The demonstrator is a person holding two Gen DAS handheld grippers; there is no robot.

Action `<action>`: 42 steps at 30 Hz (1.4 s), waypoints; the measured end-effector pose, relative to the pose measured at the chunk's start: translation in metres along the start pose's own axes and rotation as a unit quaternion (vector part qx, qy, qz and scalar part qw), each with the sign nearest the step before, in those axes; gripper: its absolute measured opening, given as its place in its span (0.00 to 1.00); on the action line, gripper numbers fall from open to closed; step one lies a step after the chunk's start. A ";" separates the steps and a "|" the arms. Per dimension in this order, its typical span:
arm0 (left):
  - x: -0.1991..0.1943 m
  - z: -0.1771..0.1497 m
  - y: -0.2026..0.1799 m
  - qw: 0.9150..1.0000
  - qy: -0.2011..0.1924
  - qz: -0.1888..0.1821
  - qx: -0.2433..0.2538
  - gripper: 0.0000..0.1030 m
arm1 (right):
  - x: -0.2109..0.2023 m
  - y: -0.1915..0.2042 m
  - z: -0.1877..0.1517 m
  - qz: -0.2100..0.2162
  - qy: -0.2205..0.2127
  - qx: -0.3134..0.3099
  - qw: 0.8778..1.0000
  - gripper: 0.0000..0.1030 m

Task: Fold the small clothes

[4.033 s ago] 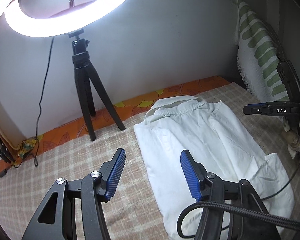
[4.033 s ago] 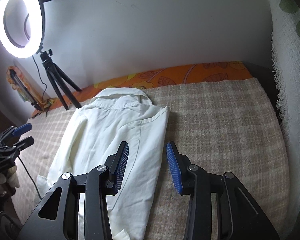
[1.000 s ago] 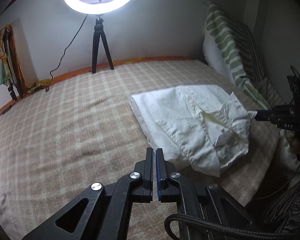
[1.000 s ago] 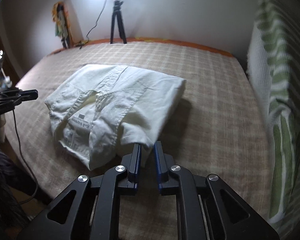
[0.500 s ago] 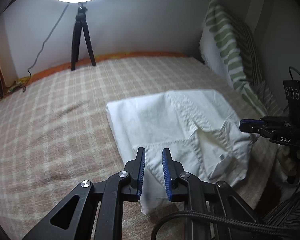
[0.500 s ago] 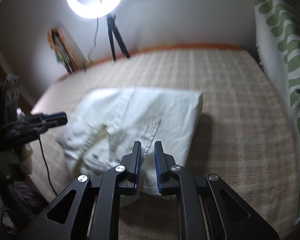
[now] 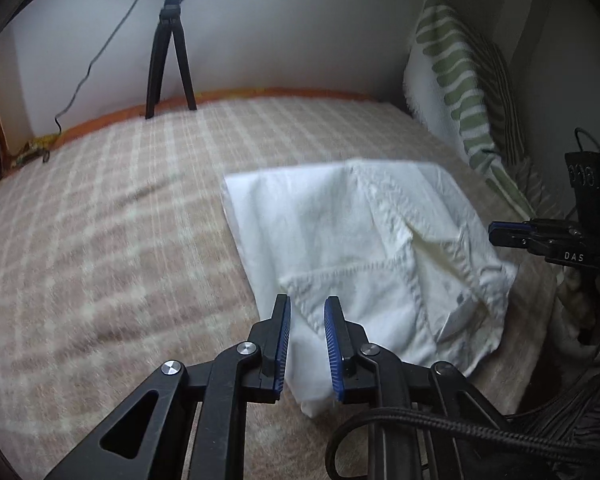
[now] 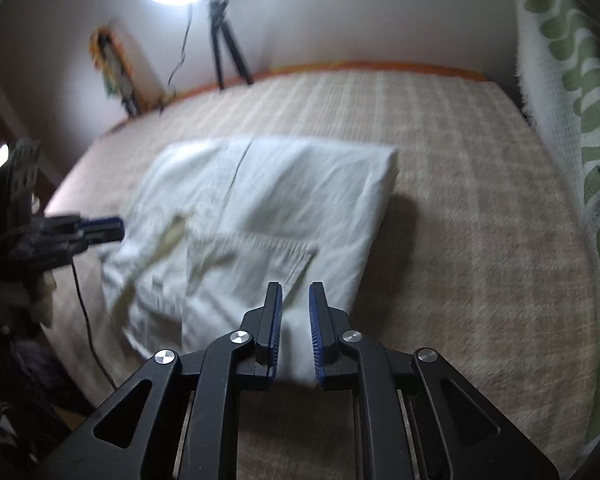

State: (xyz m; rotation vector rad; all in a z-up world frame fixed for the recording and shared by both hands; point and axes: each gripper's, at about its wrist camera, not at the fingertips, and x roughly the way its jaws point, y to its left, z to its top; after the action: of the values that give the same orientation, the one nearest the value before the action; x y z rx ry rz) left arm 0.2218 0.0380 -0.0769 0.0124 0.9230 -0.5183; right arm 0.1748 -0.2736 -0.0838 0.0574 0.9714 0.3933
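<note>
From the left wrist, the left gripper (image 7: 307,312) hung with fingers slightly parted over a near corner of the folded white shirt (image 7: 340,232) on the checked bed (image 7: 100,240) (nothing pinched). From the right wrist, the right gripper (image 8: 295,300) was opening over the shirt's other near corner, clear of the cloth.

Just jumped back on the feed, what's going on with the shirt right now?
A person is folding a white shirt on a checked bedspread, a handheld gripper in each hand. The shirt is already folded into a compact bundle. The left gripper and right gripper are each at a near corner of it, neither gripping. The right one is opening, cloth showing between its fingers.
</note>
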 end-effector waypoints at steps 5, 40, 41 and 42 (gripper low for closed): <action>0.000 0.034 0.005 0.999 -0.027 -0.009 -0.026 0.25 | 0.002 -0.023 0.026 0.005 -0.037 0.057 0.998 0.37; 0.025 0.047 0.052 0.993 0.011 -0.024 -0.116 0.45 | 0.015 -0.060 0.031 0.039 0.027 0.146 0.988 0.36; 0.024 0.045 0.054 0.991 0.013 -0.031 -0.126 0.45 | 0.015 -0.062 0.026 0.043 0.034 0.154 0.987 0.36; 0.024 0.042 0.056 0.990 0.016 -0.037 -0.136 0.45 | 0.015 -0.063 0.021 0.048 0.040 0.159 0.985 0.36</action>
State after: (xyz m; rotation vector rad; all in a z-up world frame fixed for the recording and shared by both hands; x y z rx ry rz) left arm 0.2897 0.0678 -0.0806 -0.2615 1.0218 -0.4581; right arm 0.2184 -0.3244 -0.0983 0.3814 1.1068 0.3268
